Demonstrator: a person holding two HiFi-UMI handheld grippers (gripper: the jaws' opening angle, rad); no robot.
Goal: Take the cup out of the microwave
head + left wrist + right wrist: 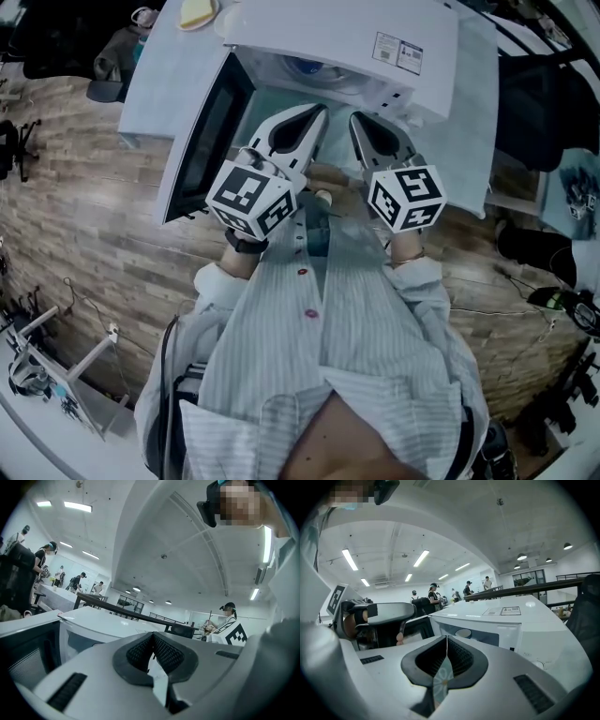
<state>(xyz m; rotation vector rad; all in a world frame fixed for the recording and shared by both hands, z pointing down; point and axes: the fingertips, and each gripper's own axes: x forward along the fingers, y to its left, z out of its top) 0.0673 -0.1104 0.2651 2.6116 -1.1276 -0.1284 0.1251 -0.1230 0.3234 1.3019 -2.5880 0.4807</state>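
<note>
Where the microwave [342,37] stands with its door [202,141] swung wide to the left, the cup [306,66] sits inside the cavity. The head view shows it as a pale round with a blue tint, and the right gripper view as no more than an oval rim within the opening. Neither gripper touches it. The left gripper [315,112] and the right gripper [360,122] hover side by side just before the opening, both pointing in. Each one's own view shows its ribbed pads pressed together with nothing between them. The left gripper view looks across the microwave's top and does not catch the cup. Only the head view shows the white table [155,94] beneath and the wood-pattern floor [75,216] — the gripper views instead take in people standing in the room beyond.
</note>
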